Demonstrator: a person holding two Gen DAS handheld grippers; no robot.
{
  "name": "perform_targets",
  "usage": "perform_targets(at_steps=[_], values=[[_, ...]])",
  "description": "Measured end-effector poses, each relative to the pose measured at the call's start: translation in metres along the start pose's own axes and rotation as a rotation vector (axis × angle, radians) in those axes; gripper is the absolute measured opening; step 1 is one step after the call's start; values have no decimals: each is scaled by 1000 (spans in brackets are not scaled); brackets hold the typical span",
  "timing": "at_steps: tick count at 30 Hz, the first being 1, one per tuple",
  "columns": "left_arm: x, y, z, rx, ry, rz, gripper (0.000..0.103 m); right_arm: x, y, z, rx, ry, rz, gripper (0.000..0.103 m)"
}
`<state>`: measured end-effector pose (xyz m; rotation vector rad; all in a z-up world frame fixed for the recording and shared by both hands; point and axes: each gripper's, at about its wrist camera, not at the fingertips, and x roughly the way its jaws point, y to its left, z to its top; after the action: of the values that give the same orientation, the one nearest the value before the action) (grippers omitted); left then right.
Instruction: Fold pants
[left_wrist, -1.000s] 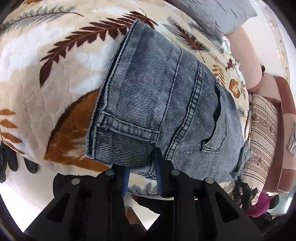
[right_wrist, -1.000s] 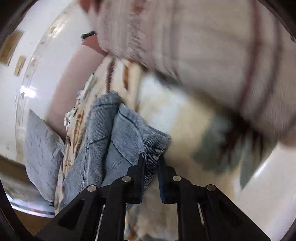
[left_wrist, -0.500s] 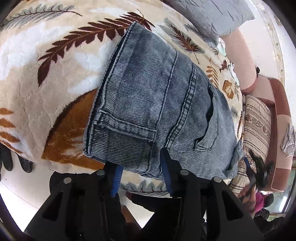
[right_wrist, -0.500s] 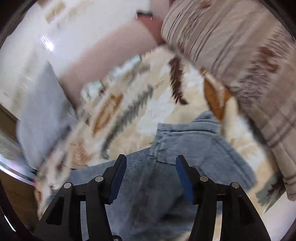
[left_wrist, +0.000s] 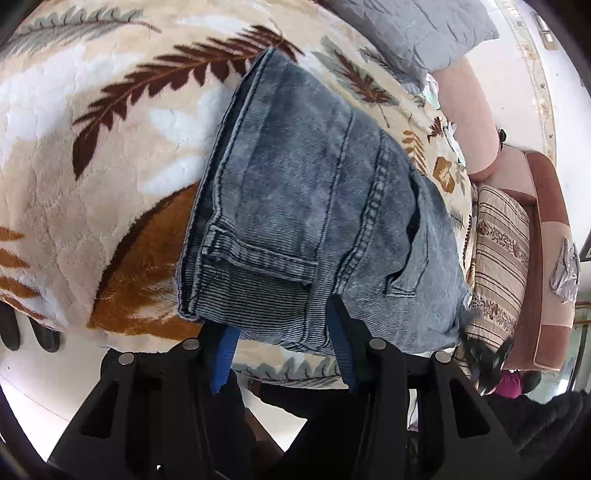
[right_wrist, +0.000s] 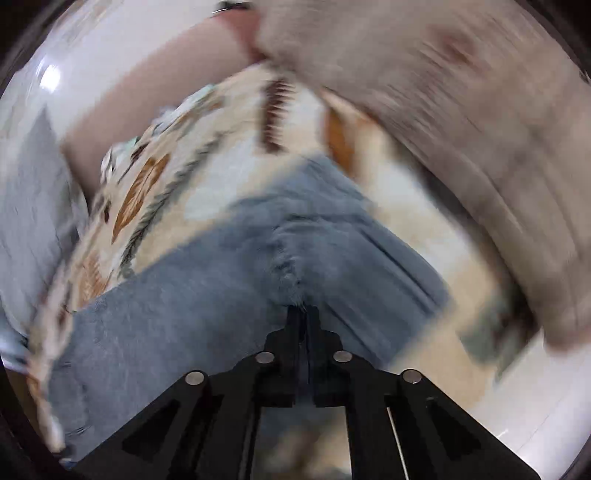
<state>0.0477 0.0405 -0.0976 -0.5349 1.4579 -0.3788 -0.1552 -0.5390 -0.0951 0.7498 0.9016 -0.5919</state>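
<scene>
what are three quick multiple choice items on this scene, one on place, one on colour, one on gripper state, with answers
1. Where do the folded jeans lie?
A. on a leaf-print blanket
B. on a wooden floor
C. in a basket

2. What colour are the pads on the left gripper fingers?
A. red
B. blue
C. yellow

3. How do the right gripper fingers stand?
A. spread wide, clear of the cloth
B. closed together on the denim
C. out of view

Answers:
1. A, the leaf-print blanket shows around the jeans on the far and left sides.
2. B, both pads at the near edge of the jeans are blue.
3. B, the right wrist view, though blurred, shows the fingers nearly touching with denim bunched at their tips.
</scene>
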Motion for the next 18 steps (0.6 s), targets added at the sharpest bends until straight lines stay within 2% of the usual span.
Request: perform_targets(at_steps=[2, 4, 6, 8, 11, 12, 13, 14, 15, 18], values=[[2, 1, -1, -8, 1, -1, 45, -13, -33, -14, 77, -8, 81, 11], [2, -1, -1, -4, -2, 0, 47, -26, -48, -15, 128, -45, 154, 19], [1, -3, 0, -8, -2, -9, 53, -34, -55, -12, 166, -85, 199, 52], [0, -3, 0, -19, -7, -21, 56, -31, -53, -5, 174, -94, 192, 57], [3, -3, 3, -37, -8, -17, 54, -16, -48, 3, 191, -95, 195, 57], [4, -4, 4, -38, -9, -8, 36, -8, -46, 6, 200, -85, 176, 46], [3, -5, 6, -36, -18, 7, 20, -1, -43, 9, 211, -64, 159, 29], [1, -7, 7, -29, -18, 3, 8, 2, -39, 13, 211, -47, 177, 11], [-5, -10, 11, -30, -26, -19, 7, 1, -31, 19, 206, -43, 222, 11], [-33, -21, 14, -5, -132, -43, 7, -43, -2, 44, 164, -173, 432, 11]])
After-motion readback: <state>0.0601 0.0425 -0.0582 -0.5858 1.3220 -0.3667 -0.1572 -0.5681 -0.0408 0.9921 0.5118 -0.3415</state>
